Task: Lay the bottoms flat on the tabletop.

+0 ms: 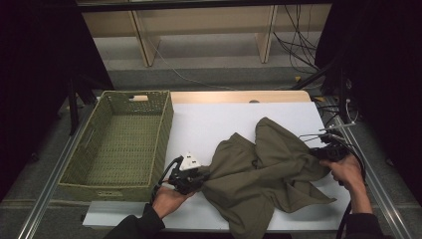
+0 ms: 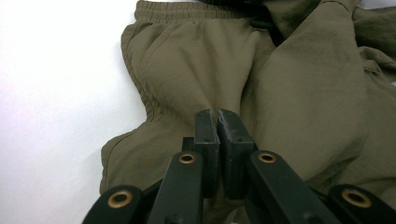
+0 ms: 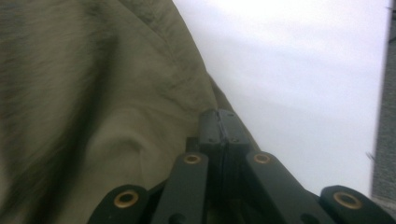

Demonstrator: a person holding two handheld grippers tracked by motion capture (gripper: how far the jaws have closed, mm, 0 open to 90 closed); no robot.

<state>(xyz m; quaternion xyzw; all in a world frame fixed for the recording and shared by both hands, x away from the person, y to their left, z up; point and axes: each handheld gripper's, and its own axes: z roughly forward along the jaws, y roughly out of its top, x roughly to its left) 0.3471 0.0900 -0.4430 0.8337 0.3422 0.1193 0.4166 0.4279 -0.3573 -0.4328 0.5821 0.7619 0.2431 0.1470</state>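
olive shorts, both ends pinched
left claw [image 1: 201, 175] and right claw [image 1: 318, 152] clamp shorts [image 1: 268, 169], crumpled mid-tabletop; basket [image 1: 164, 124] awaits.

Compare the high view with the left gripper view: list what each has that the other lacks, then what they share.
High view alone: the woven green basket at the table's left, both of the person's hands, the right gripper at the garment's right edge. Left gripper view alone: the elastic waistband close up, and the left gripper with its fingers pressed together on a fold. Shared: the olive garment crumpled on the white table.
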